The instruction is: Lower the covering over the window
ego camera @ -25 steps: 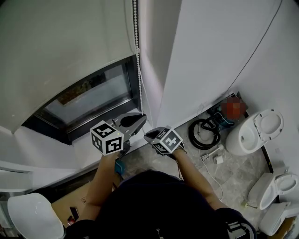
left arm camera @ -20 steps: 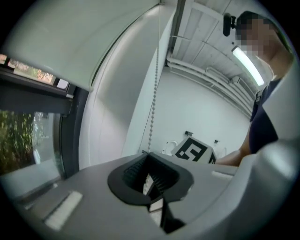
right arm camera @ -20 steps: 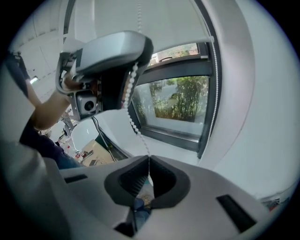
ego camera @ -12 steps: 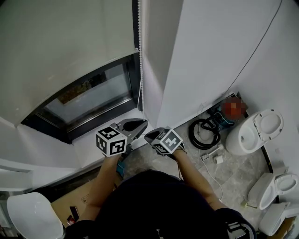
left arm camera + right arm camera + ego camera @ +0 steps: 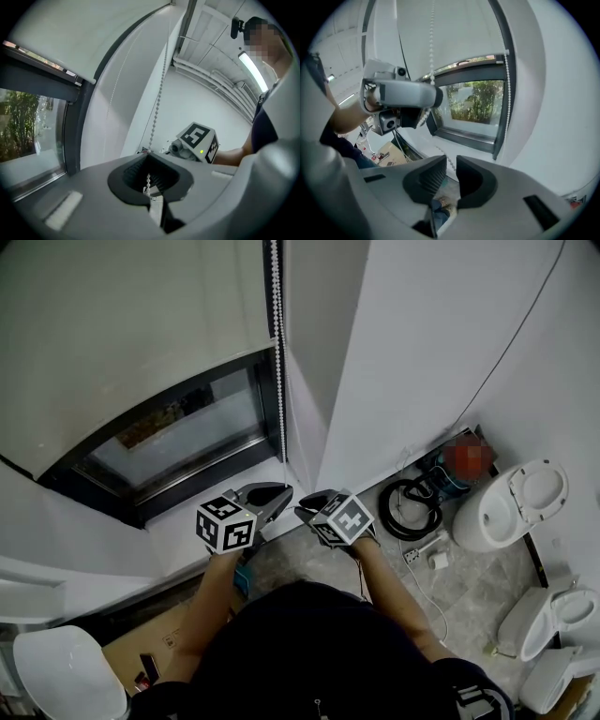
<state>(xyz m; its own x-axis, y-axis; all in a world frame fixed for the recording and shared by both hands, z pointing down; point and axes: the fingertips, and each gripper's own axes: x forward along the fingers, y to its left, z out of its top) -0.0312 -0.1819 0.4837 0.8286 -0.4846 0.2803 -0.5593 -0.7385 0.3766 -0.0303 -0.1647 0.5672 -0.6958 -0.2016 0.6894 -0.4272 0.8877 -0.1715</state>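
Note:
A white roller blind (image 5: 122, 324) covers the upper part of the window (image 5: 178, 432). Its bead chain (image 5: 278, 381) hangs at the window's right edge. My left gripper (image 5: 279, 491) is shut on that chain, which runs up from its pads in the left gripper view (image 5: 157, 98). My right gripper (image 5: 314, 500) sits just right of it and slightly lower. Its jaws have just parted a little and stand narrowly open (image 5: 450, 161), with chain beads showing in the gap and no pad pressing on them. The left gripper (image 5: 405, 93) shows in the right gripper view.
The grey window frame (image 5: 267, 409) and white sill (image 5: 178, 521) lie ahead. A wall corner (image 5: 323, 427) stands right of the chain. On the floor are a coiled hose (image 5: 410, 507), two toilets (image 5: 520, 502) (image 5: 553, 615), cardboard (image 5: 141, 652) and a white seat (image 5: 66, 676).
My left gripper has moved down the chain line, still shut on the beads. The right gripper has stayed in place and its jaws now show a small gap.

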